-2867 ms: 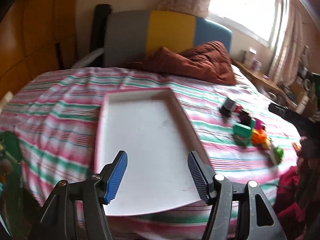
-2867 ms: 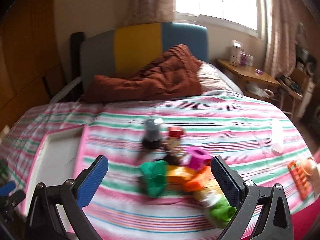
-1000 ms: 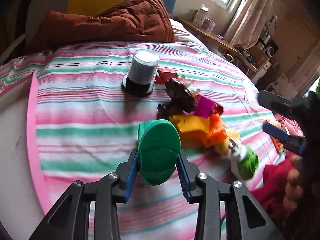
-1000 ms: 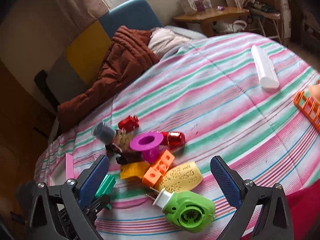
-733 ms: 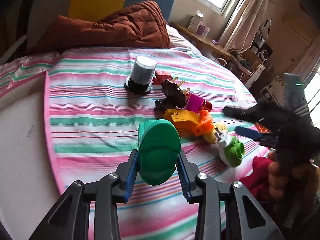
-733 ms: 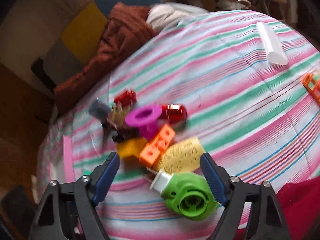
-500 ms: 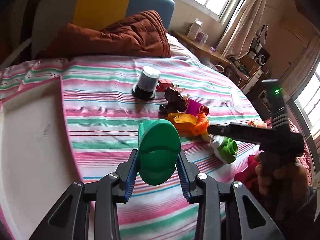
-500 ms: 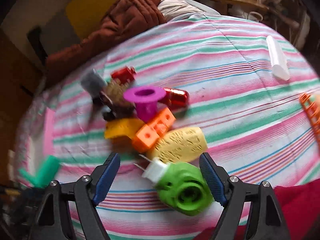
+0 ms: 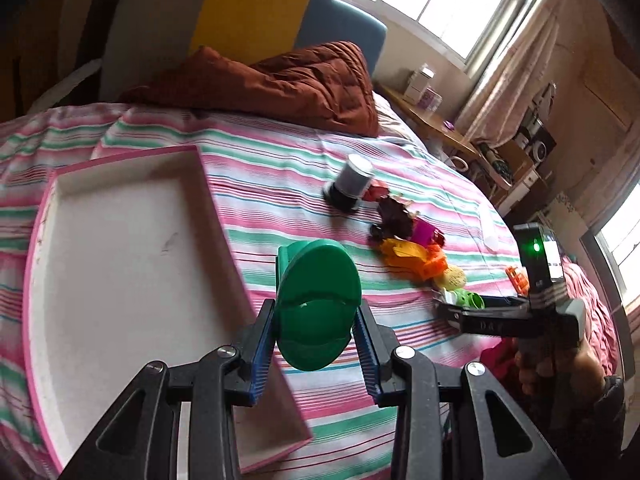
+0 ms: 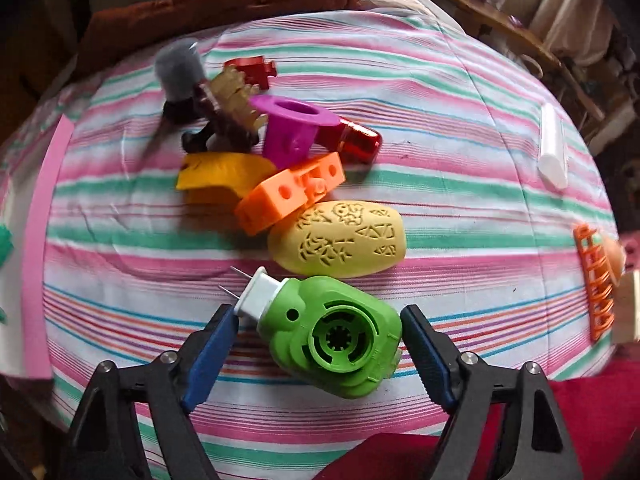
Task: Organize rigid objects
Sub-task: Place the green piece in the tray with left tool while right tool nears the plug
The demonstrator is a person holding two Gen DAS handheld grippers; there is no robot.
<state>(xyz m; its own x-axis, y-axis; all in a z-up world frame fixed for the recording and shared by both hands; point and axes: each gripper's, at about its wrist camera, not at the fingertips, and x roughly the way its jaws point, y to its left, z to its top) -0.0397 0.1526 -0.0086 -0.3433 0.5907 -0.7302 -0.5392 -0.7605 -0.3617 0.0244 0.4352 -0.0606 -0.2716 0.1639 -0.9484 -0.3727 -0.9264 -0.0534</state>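
Observation:
My left gripper [image 9: 316, 308] is shut on a green oval plastic piece [image 9: 318, 280] and holds it above the bed, by the right rim of the white, pink-edged tray [image 9: 120, 260]. On the striped bedspread lies a green plug-in device [image 10: 340, 344] with a white pronged end. My right gripper [image 10: 318, 312] points steeply down at it. The blue pads stand close on either side of the device, and I see no squeeze on it. Behind it lies a heap: a yellow embossed oval [image 10: 338, 238], an orange block [image 10: 290, 194], a magenta spool [image 10: 294, 124] and a grey cylinder [image 10: 180, 72].
A white tube [image 10: 554, 156] and an orange rack [image 10: 596, 280] lie at the right of the bed. A brown quilt [image 9: 280, 80] is piled at the headboard. The person's hand [image 9: 560, 368] holds the right gripper at the bed's right edge.
The left gripper lifted the green piece and drew back toward the tray. The right gripper narrowed its jaws, tipped downward and sank until the green device sat between its pads.

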